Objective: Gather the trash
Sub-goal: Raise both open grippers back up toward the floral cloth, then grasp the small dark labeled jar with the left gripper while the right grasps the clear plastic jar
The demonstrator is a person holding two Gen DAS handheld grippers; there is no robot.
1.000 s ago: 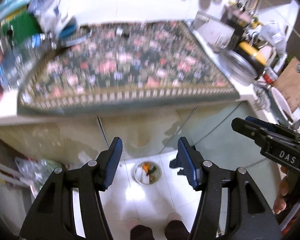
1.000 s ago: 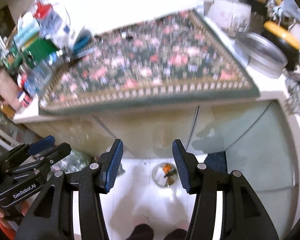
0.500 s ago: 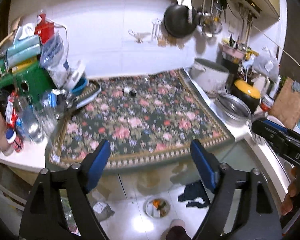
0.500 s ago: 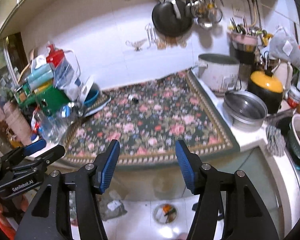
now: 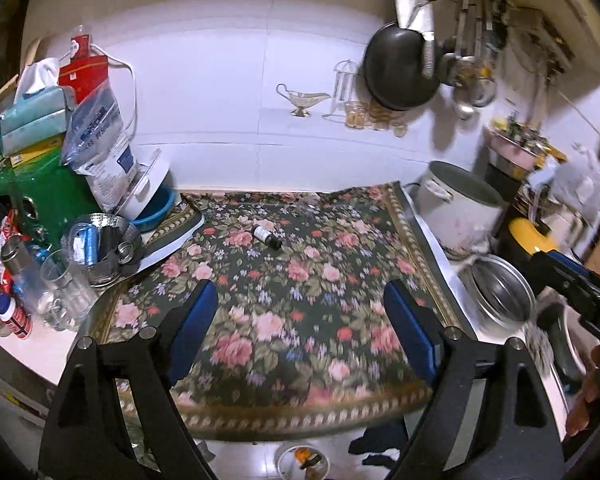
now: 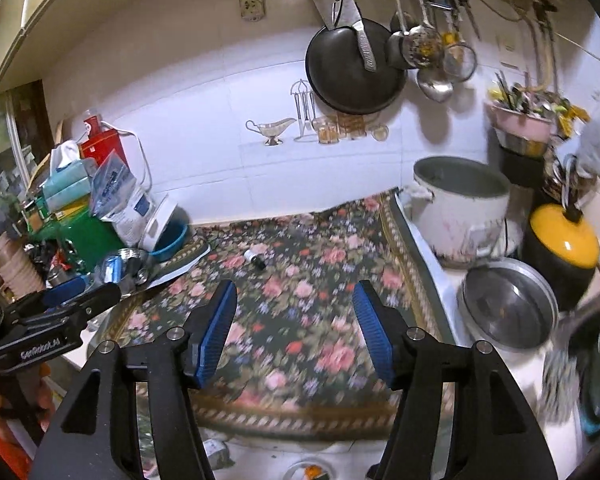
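Note:
A small dark bottle with a white label (image 5: pixel 267 237) lies on its side on the floral cloth (image 5: pixel 300 312), toward the back; it also shows in the right wrist view (image 6: pixel 255 258). A crumpled clear scrap (image 5: pixel 311 202) lies near the cloth's back edge. My left gripper (image 5: pixel 300 328) is open and empty, above the cloth's front half. My right gripper (image 6: pixel 294 320) is open and empty, beside it to the right. Each gripper shows at the edge of the other's view.
Left of the cloth stand a glass (image 5: pixel 66 288), a steel strainer (image 5: pixel 100 246), a green box (image 5: pixel 40 196) and bags. To the right are a white pot (image 5: pixel 458 210), a steel bowl (image 5: pixel 500 294) and a yellow-lidded pot (image 6: pixel 562 254). A pan (image 6: pixel 354 72) hangs on the wall. A bowl (image 5: pixel 302 462) sits on the floor.
Both grippers have risen and tilted up from facing the cabinet front and floor to looking over the countertop. Both stayed open and empty.

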